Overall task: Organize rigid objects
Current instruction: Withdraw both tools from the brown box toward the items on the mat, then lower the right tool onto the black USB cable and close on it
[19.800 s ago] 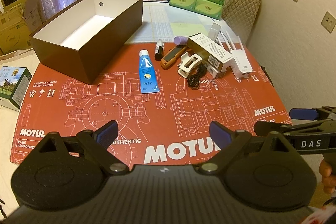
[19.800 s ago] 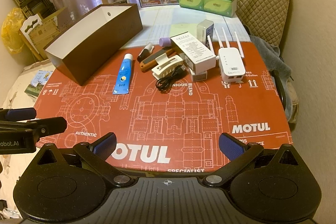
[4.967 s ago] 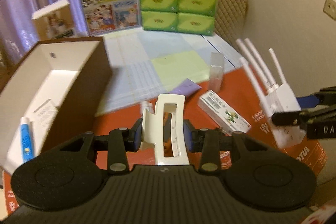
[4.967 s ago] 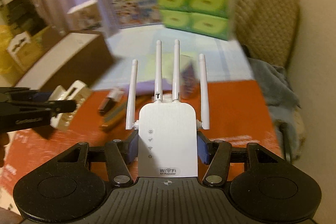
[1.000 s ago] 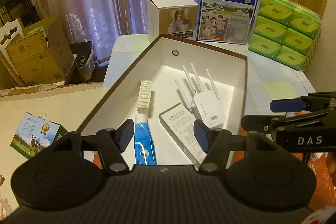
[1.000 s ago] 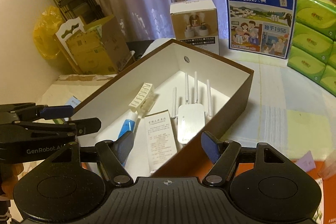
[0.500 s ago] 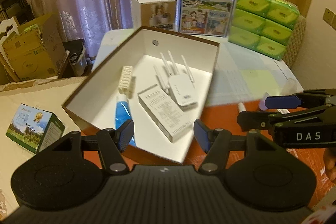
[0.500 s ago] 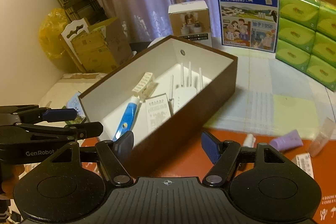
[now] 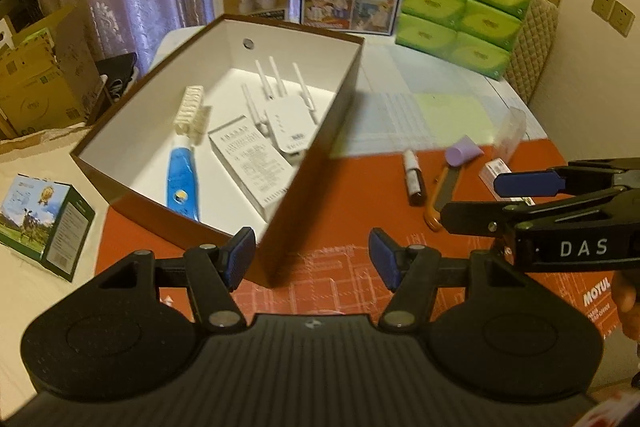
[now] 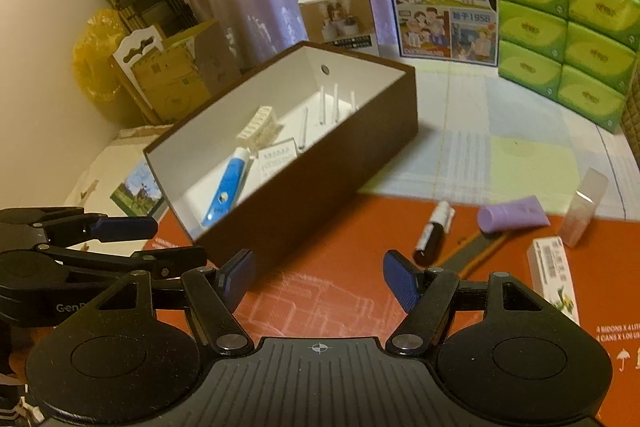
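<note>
Both claws hang empty and partly open over the red printed mat [image 9: 340, 195] on the bench: left claw [image 9: 312, 259], right claw [image 10: 320, 275]. Next pick, I judge, is the small dark bottle [image 10: 432, 233] beyond; the brown white-lined box [image 9: 316, 147], far left, holds earlier items.

Your brown box [image 9: 320, 143] at eleven o'clock holds the white router [image 9: 286, 117], blue tube [image 9: 182, 183], white carton [image 9: 252, 163] and clip [image 9: 190, 107]; marker [image 9: 414, 179], purple tube [image 9: 464, 155] lie at one o'clock.
</note>
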